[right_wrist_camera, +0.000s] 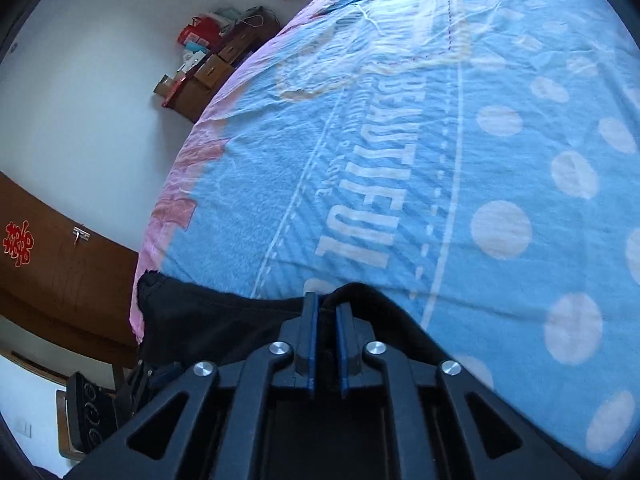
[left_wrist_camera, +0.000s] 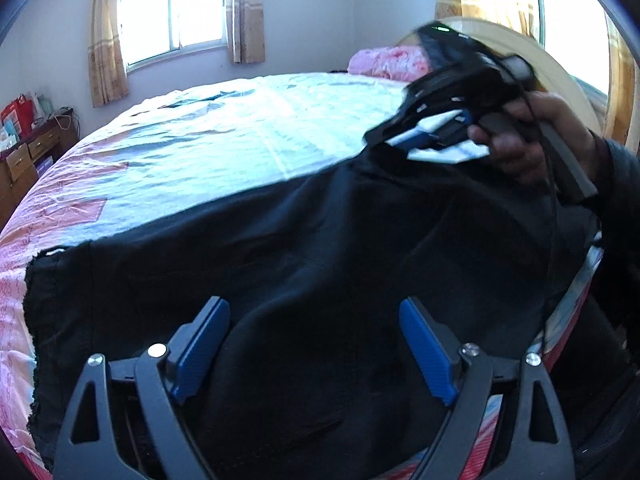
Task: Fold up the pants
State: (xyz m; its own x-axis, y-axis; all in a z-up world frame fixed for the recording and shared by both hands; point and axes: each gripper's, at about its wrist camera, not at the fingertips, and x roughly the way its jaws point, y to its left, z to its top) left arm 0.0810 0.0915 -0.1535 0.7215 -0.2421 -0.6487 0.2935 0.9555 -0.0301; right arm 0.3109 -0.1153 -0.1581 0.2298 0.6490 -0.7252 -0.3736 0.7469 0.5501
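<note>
Black fabric pants (left_wrist_camera: 320, 264) lie spread on the near edge of the bed, over the blue-and-pink printed bedsheet (left_wrist_camera: 224, 136); one raw hem reaches the left side of the bed. Step in hand, as I judge it: gathering an edge to start a fold. To do it well, both grips should take matching points on the same edge so the fabric lifts flat, without a twist. Left hand-held gripper (left_wrist_camera: 314, 344): blue pads wide apart, hovering over the dark cloth, nothing pinched; it tilts downward toward the pants. Right hand-held gripper (right_wrist_camera: 326, 340): pads close together with a narrow gap, a ridge of black cloth rising between the tips; whether the pads actually press it cannot be told. In the left wrist view the person's right hand (left_wrist_camera: 532, 148) grasps its tool's handle above the far corner of the pants, angled down.
</note>
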